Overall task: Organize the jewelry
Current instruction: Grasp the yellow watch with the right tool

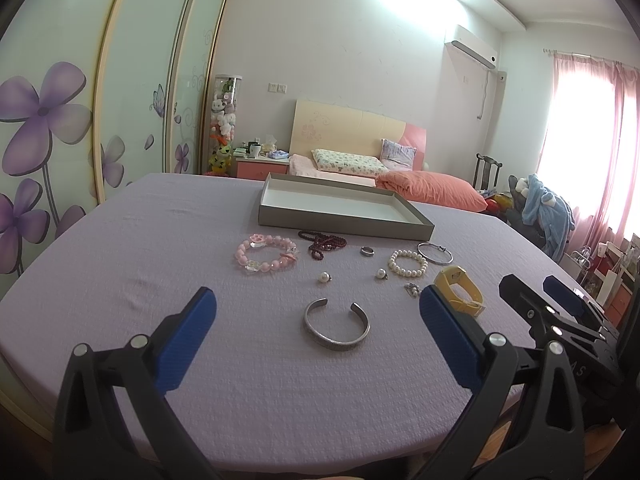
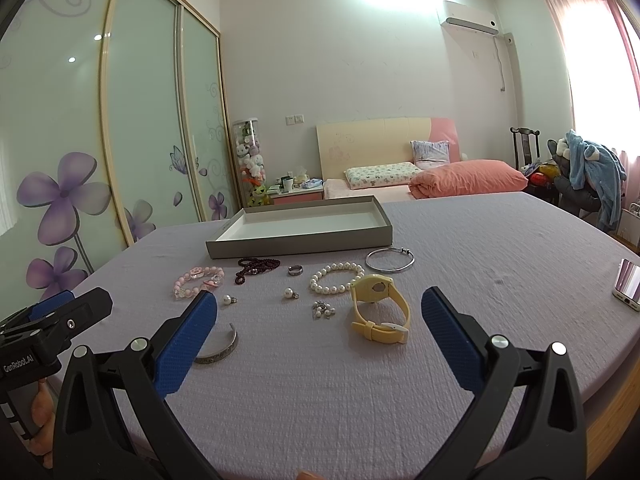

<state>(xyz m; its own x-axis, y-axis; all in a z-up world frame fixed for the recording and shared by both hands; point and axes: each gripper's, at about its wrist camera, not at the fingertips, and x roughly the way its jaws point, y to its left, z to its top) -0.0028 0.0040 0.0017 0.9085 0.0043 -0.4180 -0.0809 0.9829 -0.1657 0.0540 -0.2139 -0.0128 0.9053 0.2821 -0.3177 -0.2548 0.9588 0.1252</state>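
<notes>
Jewelry lies on a lilac tablecloth before an empty grey tray (image 1: pixel 280 222) (image 2: pixel 224 249). A silver cuff (image 1: pixel 336 326) (image 2: pixel 222 348) lies between my left gripper's (image 1: pixel 318 300) open jaws. A yellow watch (image 1: pixel 460 290) (image 2: pixel 378 310) lies ahead of my open, empty right gripper (image 2: pixel 320 300). Further back lie a pink bead bracelet (image 1: pixel 266 258) (image 2: pixel 198 280), dark red beads (image 1: pixel 324 242) (image 2: pixel 256 267), a ring (image 1: pixel 367 251) (image 2: pixel 296 270), a pearl bracelet (image 1: pixel 408 263) (image 2: pixel 338 278), a silver bangle (image 1: pixel 435 252) (image 2: pixel 390 260), pearl earrings (image 1: pixel 324 277) (image 2: pixel 290 293) and a small charm (image 1: pixel 412 289) (image 2: pixel 323 309).
A phone (image 2: pixel 630 286) lies at the table's right edge. My right gripper also shows in the left wrist view (image 1: pixel 540 288). A bed (image 1: pixel 360 168), a bedside table and a chair with clothes (image 2: pixel 588 176) stand behind the table. Sliding wardrobe doors are to the left.
</notes>
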